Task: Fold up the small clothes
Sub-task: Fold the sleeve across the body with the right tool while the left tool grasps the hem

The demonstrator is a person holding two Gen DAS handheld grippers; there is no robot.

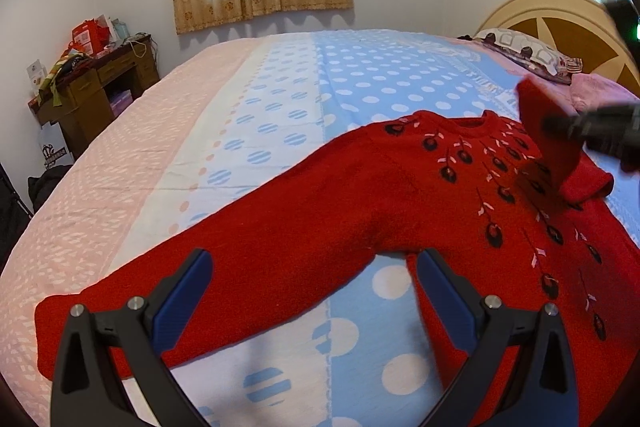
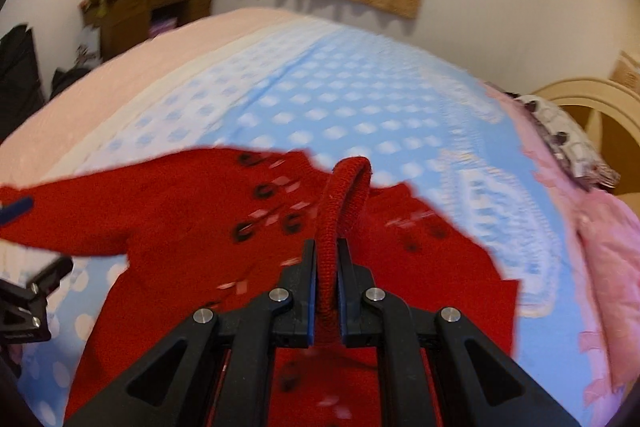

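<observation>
Red knit sweater cuff pinched in right gripper.

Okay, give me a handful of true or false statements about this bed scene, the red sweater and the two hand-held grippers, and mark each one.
1. The right hand-held gripper is clamped on a red sleeve cuff. True.
2. The left hand-held gripper is shut on the other sleeve. False: its jaws stand wide open above the outstretched sleeve, gripping nothing.
3. The red sweater lies on a dotted blue bedspread. True.
4. The sweater is plain red. False: it carries dark round motifs with pale marks across the chest.
5. Both sleeves lie flat. False: one is lifted over the body by the right hand-held gripper.
</observation>
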